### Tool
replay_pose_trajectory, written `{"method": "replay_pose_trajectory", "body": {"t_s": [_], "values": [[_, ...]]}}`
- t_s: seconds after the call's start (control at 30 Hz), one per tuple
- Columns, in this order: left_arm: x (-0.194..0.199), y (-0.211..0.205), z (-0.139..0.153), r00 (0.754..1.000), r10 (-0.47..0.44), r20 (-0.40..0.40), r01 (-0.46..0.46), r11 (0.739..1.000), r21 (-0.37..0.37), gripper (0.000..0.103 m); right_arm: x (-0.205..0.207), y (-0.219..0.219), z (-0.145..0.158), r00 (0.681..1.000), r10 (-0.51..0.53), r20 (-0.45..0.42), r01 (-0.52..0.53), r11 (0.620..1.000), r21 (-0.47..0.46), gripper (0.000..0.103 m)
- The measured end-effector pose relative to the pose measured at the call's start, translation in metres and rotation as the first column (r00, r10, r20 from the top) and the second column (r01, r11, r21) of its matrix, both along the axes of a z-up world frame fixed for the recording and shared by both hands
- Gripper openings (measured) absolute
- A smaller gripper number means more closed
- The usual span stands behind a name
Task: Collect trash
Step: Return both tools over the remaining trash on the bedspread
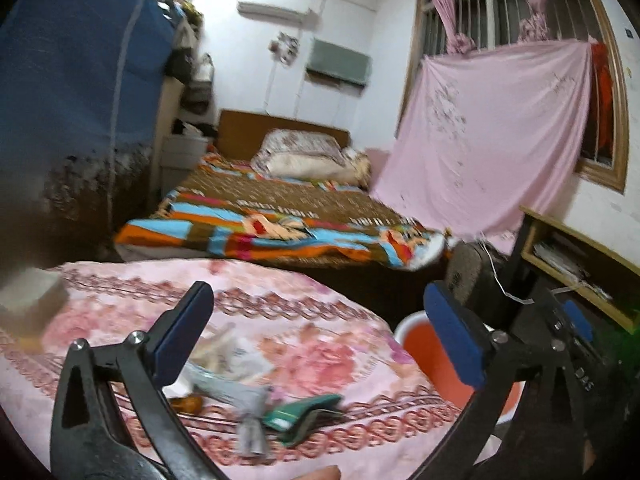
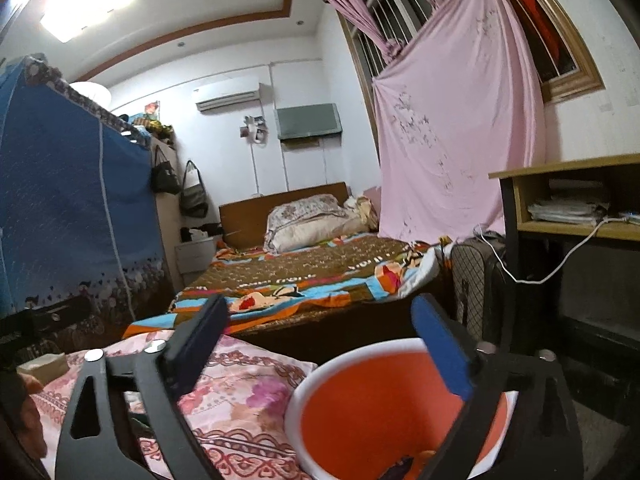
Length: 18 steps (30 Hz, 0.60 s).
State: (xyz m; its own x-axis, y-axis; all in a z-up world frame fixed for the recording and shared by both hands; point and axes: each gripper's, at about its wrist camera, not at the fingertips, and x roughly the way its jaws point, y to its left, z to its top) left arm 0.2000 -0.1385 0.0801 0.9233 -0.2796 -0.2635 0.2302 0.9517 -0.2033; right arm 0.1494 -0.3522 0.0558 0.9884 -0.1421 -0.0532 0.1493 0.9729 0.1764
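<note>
Left gripper (image 1: 320, 332): jaws spread wide, nothing between the pads, poised above a table covered by a pink floral cloth (image 1: 320, 352). Trash lies on the cloth below: crumpled paper (image 1: 232, 356), a grey wrapper (image 1: 244, 404), a green packet (image 1: 308, 416) and a small brown item (image 1: 188, 403), blurred. Right gripper (image 2: 320, 344): jaws likewise fully apart and empty, over the orange bucket (image 2: 372, 408) with white rim, which stands just beside the table edge; a scrap (image 2: 400, 467) lies inside.
</note>
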Motion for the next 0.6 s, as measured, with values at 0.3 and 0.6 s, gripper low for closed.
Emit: {"method": "replay_pose_trajectory", "body": {"t_s": [0.3,0.6], "values": [[-0.017,0.045,-0.006,0.993,0.102,0.051,-0.103,0.995,0.014,0.092,-0.005,0.026,0.004,0.995,0.072,0.066,-0.068,0.996,-0.064,0.103],[-0.038,0.079,-0.014,0.979,0.173,0.108,-0.177,0.984,0.031,0.092,-0.005,0.063,0.004,0.983,0.17,0.074,-0.159,0.978,-0.136,0.103]]}}
